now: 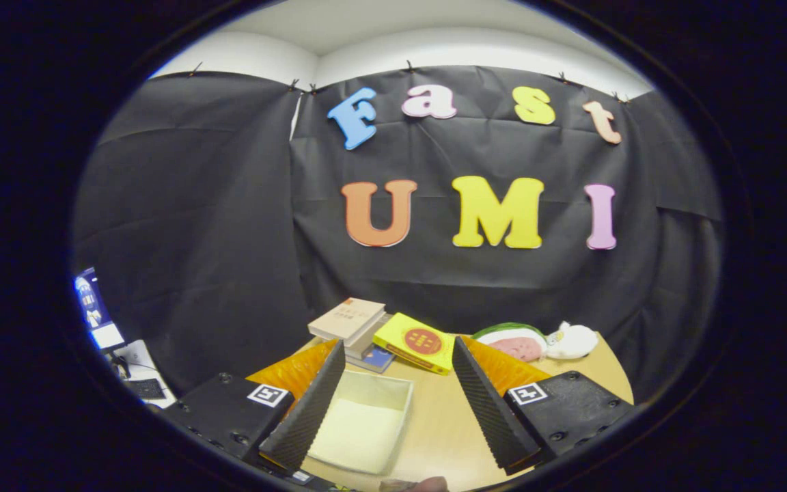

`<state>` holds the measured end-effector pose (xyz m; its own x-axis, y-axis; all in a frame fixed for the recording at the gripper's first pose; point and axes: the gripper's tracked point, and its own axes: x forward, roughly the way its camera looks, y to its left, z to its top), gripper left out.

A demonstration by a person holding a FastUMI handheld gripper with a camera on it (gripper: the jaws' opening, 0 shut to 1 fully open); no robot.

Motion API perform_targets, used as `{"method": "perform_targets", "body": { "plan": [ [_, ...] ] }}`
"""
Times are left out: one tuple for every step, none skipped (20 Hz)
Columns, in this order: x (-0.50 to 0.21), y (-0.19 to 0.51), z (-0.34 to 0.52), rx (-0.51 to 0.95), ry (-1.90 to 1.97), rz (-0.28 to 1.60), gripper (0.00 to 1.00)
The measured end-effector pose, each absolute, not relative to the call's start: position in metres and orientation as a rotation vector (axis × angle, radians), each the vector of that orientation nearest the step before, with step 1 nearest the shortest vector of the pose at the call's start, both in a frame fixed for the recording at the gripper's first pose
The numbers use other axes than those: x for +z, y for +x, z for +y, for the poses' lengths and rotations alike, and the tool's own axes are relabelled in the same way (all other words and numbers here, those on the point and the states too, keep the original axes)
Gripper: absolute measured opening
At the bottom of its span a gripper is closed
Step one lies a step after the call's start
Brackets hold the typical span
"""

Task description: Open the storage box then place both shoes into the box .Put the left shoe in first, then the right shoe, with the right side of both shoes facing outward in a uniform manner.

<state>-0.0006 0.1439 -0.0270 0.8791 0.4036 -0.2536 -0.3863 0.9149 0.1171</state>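
You held the gripper (400,383) raised above the wooden table (441,424), its two fingers spread wide apart and pressing on nothing. Between them, low in the frame and nearer the left finger, sat the storage box (366,424), a pale open-topped tray whose inside looked bare; whether a lid had been taken off or this was the whole box, the fisheye view did not let you tell for sure. Beyond the fingers, at the centre of the frame, lay a stack of books (352,324) with a yellow book (417,342) leaning just beside it, and to the right of those a green-and-pink plush toy (513,340) touching a white plush toy (571,340). At the far left edge a lit monitor (93,307) and a keyboard (144,388) stood off the table. A small brownish edge at the very bottom centre may have been the toe of a shoe, but too little of it showed to be certain. Judged from this, the box stood open and empty, so the step in hand was fetching the left shoe. That move called for tilting the gripper down toward the table's near side, finding the left shoe, and closing on it so that its right side would face outward in the box.
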Motion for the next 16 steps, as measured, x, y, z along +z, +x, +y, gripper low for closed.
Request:
{"method": "perform_targets", "body": {
  "plan": [
    [-0.032, 0.003, 0.122, 0.381, 0.062, 0.280, 1.00],
    [-0.038, 0.006, 0.101, 0.353, 0.058, 0.286, 1.00],
    [-0.045, 0.008, 0.081, 0.330, 0.057, 0.293, 1.00],
    [-0.050, 0.010, 0.061, 0.308, 0.061, 0.303, 1.00],
    [-0.057, 0.011, 0.042, 0.289, 0.064, 0.316, 1.00],
    [-0.065, 0.013, 0.022, 0.271, 0.065, 0.327, 1.00],
    [-0.076, 0.016, 0.004, 0.255, 0.059, 0.341, 1.00],
    [-0.086, 0.019, -0.014, 0.240, 0.047, 0.360, 1.00],
    [-0.100, 0.024, -0.030, 0.231, 0.043, 0.383, 1.00],
    [-0.114, 0.027, -0.043, 0.226, 0.043, 0.414, 1.00],
    [-0.130, 0.031, -0.052, 0.225, 0.044, 0.446, 1.00],
    [-0.147, 0.036, -0.060, 0.229, 0.039, 0.482, 1.00],
    [-0.165, 0.041, -0.065, 0.236, 0.036, 0.514, 1.00],
    [-0.183, 0.045, -0.069, 0.245, 0.036, 0.551, 1.00],
    [-0.202, 0.049, -0.072, 0.257, 0.041, 0.589, 1.00],
    [-0.220, 0.051, -0.074, 0.269, 0.047, 0.628, 1.00]
  ]
}}
